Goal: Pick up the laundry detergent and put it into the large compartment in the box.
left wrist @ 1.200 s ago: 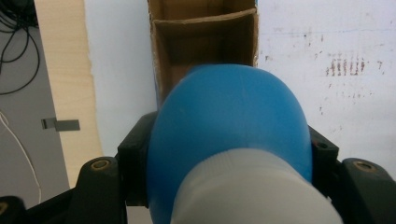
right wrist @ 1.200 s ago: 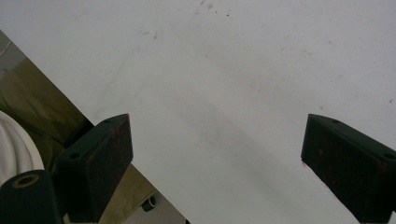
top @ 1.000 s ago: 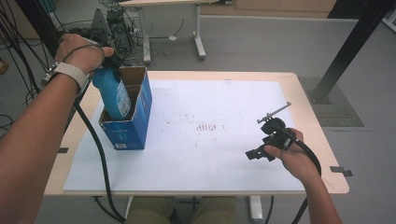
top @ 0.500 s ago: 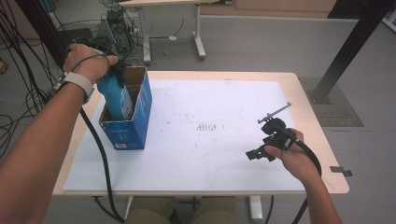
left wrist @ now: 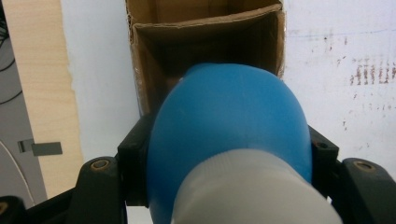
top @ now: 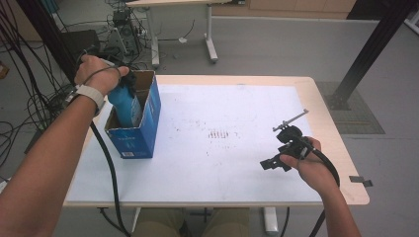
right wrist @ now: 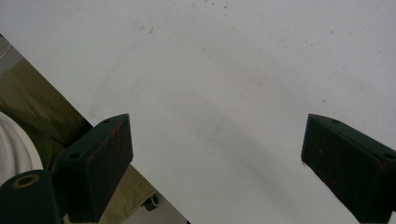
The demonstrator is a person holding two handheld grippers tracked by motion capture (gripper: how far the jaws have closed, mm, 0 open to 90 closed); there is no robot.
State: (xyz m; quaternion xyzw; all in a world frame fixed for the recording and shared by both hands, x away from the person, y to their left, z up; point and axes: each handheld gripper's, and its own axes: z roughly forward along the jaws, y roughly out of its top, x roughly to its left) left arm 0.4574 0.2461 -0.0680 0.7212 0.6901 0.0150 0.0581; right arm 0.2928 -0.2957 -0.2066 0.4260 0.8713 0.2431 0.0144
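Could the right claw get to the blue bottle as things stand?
Probably not easily: the blue bottle sits partly inside the cardboard box, already clamped by the left claw, while the right claw rests open across the table.

High view: fixed above the person's side, facing forward and down, far enough to take in the whole table, both forearms and the floor beyond. Left gripper view: rides on the left gripper, looking down along its jaws, very close to the bottle clamped between them, with the box just past it. Right gripper view: rides on the right gripper, looking down between its spread jaws, close to the white sheet. Bottle and box are shared by the high and left gripper views; the sheet by all three.
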